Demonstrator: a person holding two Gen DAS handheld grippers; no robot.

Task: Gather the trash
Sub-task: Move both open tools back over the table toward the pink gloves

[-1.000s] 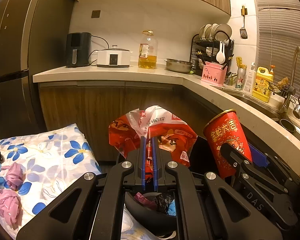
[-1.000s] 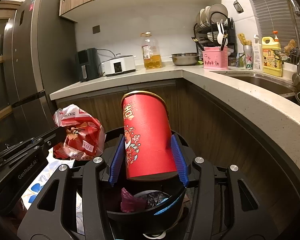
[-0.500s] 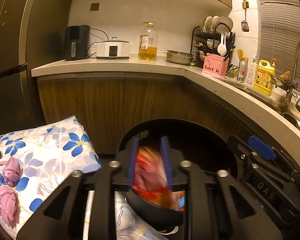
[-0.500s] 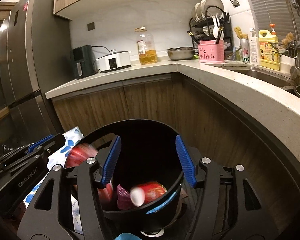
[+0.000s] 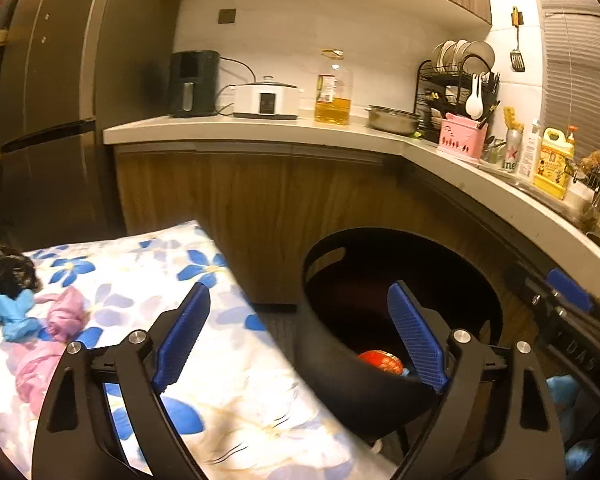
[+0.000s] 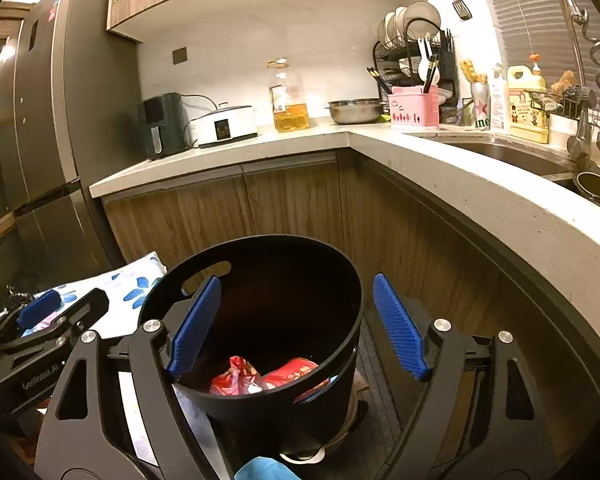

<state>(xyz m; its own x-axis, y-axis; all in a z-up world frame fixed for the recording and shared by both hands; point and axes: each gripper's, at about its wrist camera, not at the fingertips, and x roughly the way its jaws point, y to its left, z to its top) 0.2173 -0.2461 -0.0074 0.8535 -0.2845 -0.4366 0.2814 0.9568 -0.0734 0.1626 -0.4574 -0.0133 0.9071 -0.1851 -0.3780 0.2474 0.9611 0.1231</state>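
One round black plastic bin (image 6: pixel 260 272) holds two red pieces: a crinkled wrapper (image 6: pixel 236 376) and a paper cup (image 6: pixel 292 372). Both tools, left (image 5: pixel 300 340) and right (image 6: pixel 296 320), are opening wide, nothing between them.

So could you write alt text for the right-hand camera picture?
An empty right gripper, its jaws opening, hovers over a black bin holding a red snack bag and red cup, beside a kitchen counter.
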